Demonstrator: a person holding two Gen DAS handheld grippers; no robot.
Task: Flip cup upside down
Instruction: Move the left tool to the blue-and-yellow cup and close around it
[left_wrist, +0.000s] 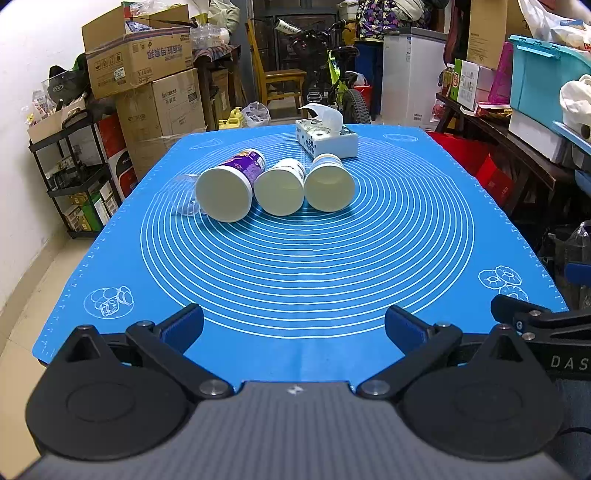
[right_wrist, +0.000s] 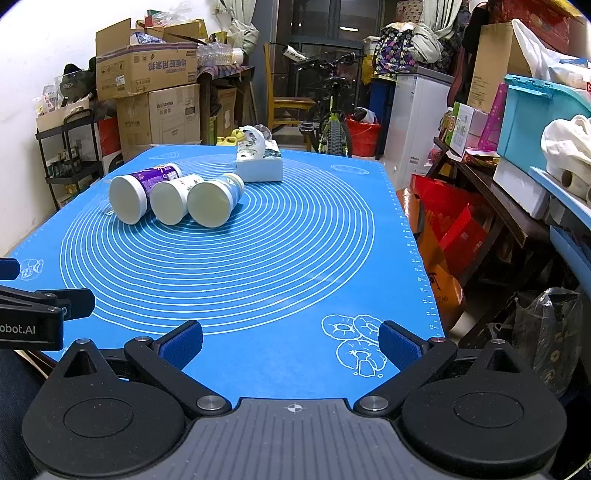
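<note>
Three paper cups lie on their sides in a row on the blue mat (left_wrist: 295, 266), mouths toward me: a purple-printed cup (left_wrist: 229, 186), a white middle cup (left_wrist: 280, 186) and a right cup (left_wrist: 328, 182). They also show in the right wrist view: purple cup (right_wrist: 136, 192), middle cup (right_wrist: 171, 199), right cup (right_wrist: 214, 199), on the mat (right_wrist: 240, 266). A clear plastic cup (left_wrist: 183, 195) lies left of the purple one. My left gripper (left_wrist: 293, 325) is open and empty near the mat's front edge. My right gripper (right_wrist: 291, 343) is open and empty at the front right.
A tissue box (left_wrist: 325, 138) stands behind the cups, also seen in the right wrist view (right_wrist: 260, 162). Cardboard boxes (left_wrist: 147, 74) and a shelf rack (left_wrist: 81, 177) stand left. A bicycle (left_wrist: 340, 88) is behind. Bins and red bags (right_wrist: 454, 229) crowd the right side.
</note>
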